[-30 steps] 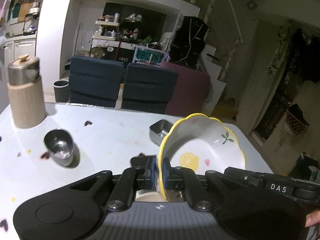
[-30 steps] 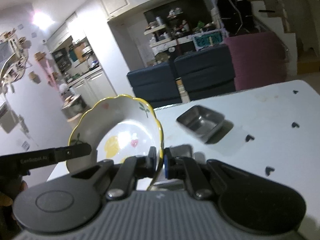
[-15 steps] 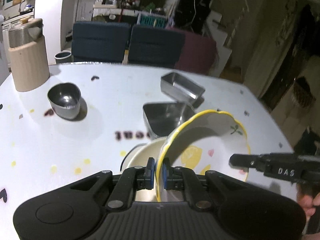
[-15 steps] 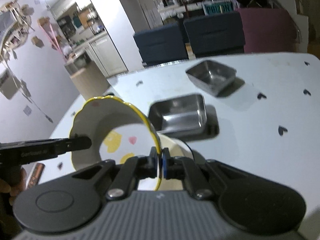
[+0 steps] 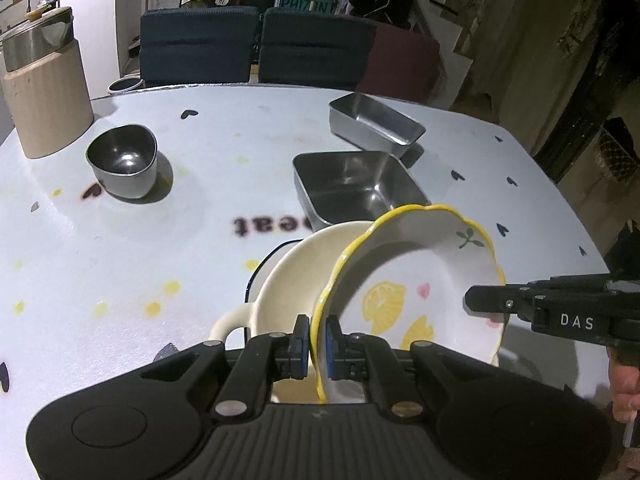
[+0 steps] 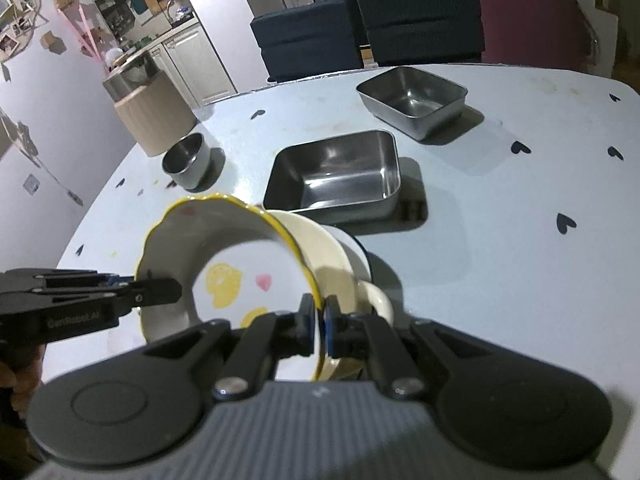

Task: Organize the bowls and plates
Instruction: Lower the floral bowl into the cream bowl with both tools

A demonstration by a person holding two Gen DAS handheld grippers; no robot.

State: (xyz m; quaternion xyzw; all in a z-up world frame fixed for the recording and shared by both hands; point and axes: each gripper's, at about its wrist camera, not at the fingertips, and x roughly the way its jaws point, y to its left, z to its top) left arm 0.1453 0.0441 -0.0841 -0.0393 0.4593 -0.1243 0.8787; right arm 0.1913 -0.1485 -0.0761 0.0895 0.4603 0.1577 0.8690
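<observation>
A white lemon-print bowl with a scalloped yellow rim (image 5: 416, 284) (image 6: 224, 256) is held by both grippers at opposite rims. My left gripper (image 5: 318, 338) is shut on its near rim; it shows in the right wrist view (image 6: 160, 292) at the bowl's left edge. My right gripper (image 6: 318, 330) is shut on the other rim and shows in the left wrist view (image 5: 486, 306) at the right. The bowl hangs just above a cream bowl with a handle (image 5: 296, 264) (image 6: 332, 240), which sits on a dark-rimmed plate (image 5: 260, 270).
Two steel rectangular trays stand behind the stack, one near (image 5: 352, 184) (image 6: 336, 172) and one far (image 5: 376, 124) (image 6: 414, 96). A small steel cup (image 5: 124, 164) (image 6: 186, 160) and a beige canister (image 5: 44, 88) (image 6: 154, 114) are at the left. Chairs (image 5: 256, 44) line the far edge.
Both grippers have carried the lemon bowl down and forward over the table. It now hangs right above the cream bowl, which has come into view beneath it.
</observation>
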